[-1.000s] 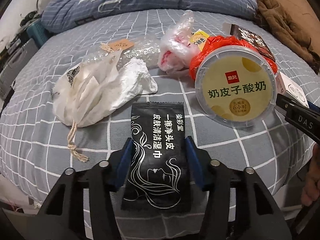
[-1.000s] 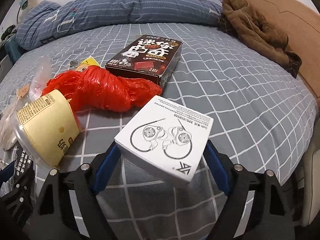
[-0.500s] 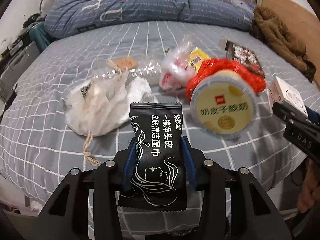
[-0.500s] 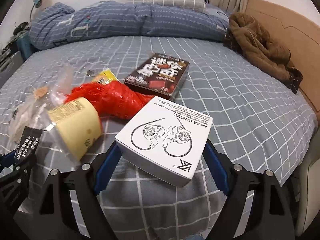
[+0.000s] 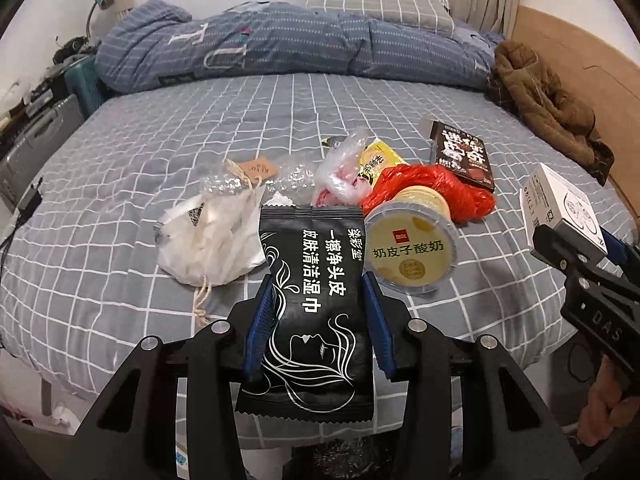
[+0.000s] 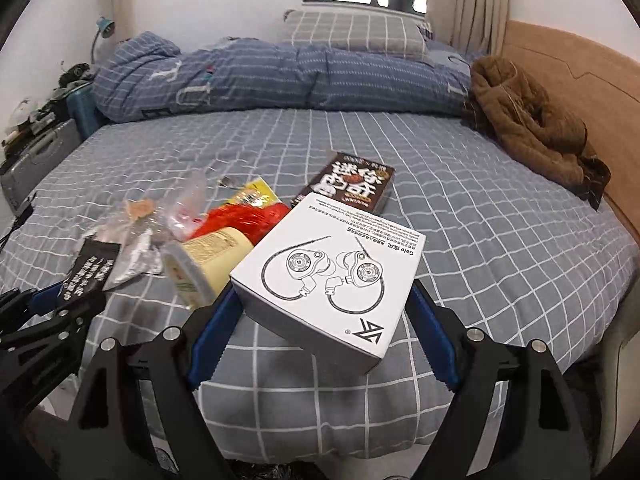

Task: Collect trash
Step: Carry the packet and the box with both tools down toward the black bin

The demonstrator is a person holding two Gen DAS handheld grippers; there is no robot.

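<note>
My left gripper [image 5: 316, 292] is shut on a black wet-wipe packet [image 5: 312, 304] and holds it above the bed's near edge. My right gripper [image 6: 326, 304] is shut on a white earphone box [image 6: 328, 276], also lifted off the bed; the box shows at the right of the left wrist view [image 5: 560, 204]. On the grey checked bed [image 5: 160, 132] lie a yellow yogurt tub [image 5: 412, 252], a red plastic bag [image 5: 436, 188], a dark chocolate box [image 5: 464, 156], a white drawstring bag [image 5: 212, 236], clear plastic wrap [image 5: 292, 172] and a yellow sachet [image 5: 374, 162].
A rolled blue quilt [image 5: 280, 48] and a pillow [image 5: 376, 4] lie at the far side. A brown jacket [image 5: 548, 104] lies by the wooden headboard [image 6: 580, 80] at the right. A suitcase [image 5: 36, 140] and clutter stand left of the bed.
Both grippers have risen and pulled back from the bed, each carrying its item. The trash pile now looks smaller and farther away.
</note>
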